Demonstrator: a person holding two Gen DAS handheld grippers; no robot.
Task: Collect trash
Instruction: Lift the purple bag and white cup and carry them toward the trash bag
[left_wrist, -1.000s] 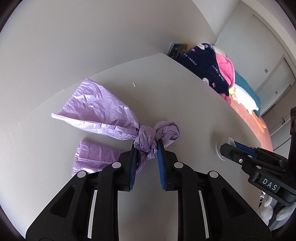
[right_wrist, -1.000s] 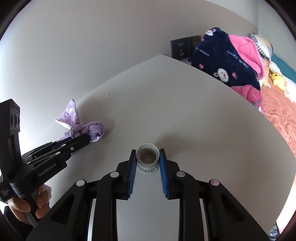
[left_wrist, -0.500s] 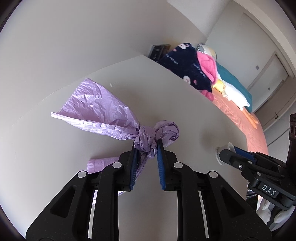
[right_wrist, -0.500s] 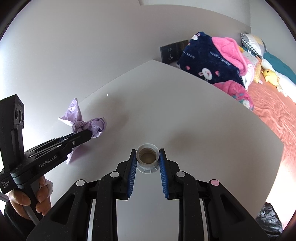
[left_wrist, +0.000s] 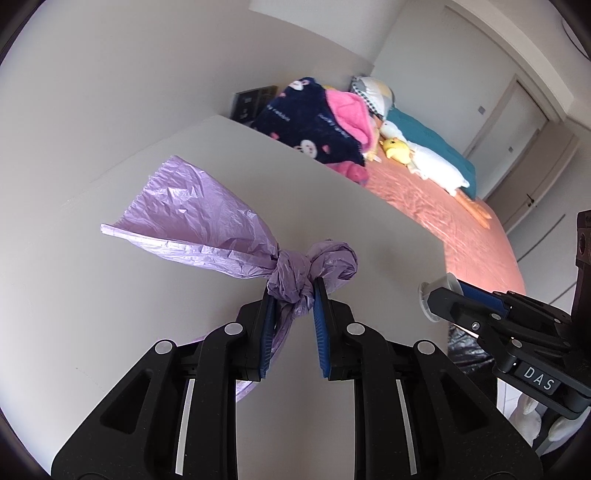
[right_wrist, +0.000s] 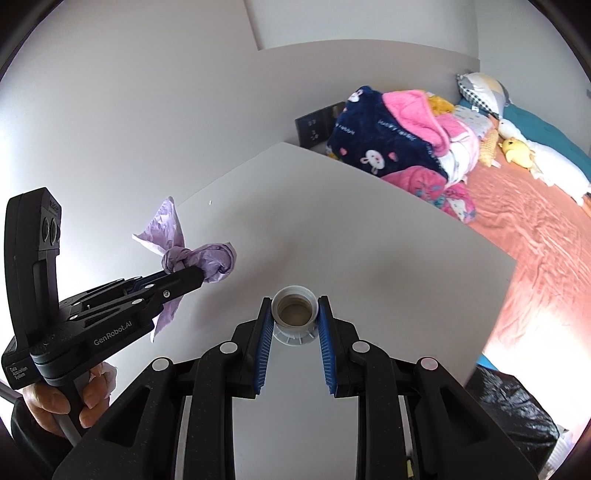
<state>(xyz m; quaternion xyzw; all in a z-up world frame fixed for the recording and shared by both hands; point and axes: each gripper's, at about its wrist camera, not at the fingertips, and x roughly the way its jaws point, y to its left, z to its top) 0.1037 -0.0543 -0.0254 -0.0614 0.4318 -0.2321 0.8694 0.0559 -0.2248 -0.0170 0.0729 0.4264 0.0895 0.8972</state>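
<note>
— Two grippers, both loaded. What has changed over the last second?

— Both have risen off the pale grey tabletop (right_wrist: 369, 236). A second ago the knotted purple plastic bag (left_wrist: 229, 236) had its loose tail lying on the surface; now the whole bag hangs in the air, and only a strip of the tail shows under the left gripper (left_wrist: 291, 302). More of the room has come into view too: the bed with the salmon-coloured cover (left_wrist: 424, 199), the navy and pink fleece blankets (left_wrist: 317, 122), the yellow plush toy (left_wrist: 397, 147).

— And the tongs themselves?

— Unchanged. The left pair pinches the bag just below its knot, blue pads pressed into the crumpled film. The right gripper (right_wrist: 295, 317) clamps the white plastic bottle neck with its threaded ring (right_wrist: 294, 312), open mouth facing the camera, one pad on each side.

— What does each camera give that the other lacks?

— The right wrist view shows the person's bare hand (right_wrist: 59, 402) around the left gripper's handle, and the bag from the side, clear of the table. It also shows a black plastic bag (right_wrist: 513, 413) low past the table's edge. The left wrist view shows the bag's flared open end in full, plus the white doors (left_wrist: 517, 114) beyond the bed, and only the rim of the bottle neck peeking past the right gripper's finger.
</note>
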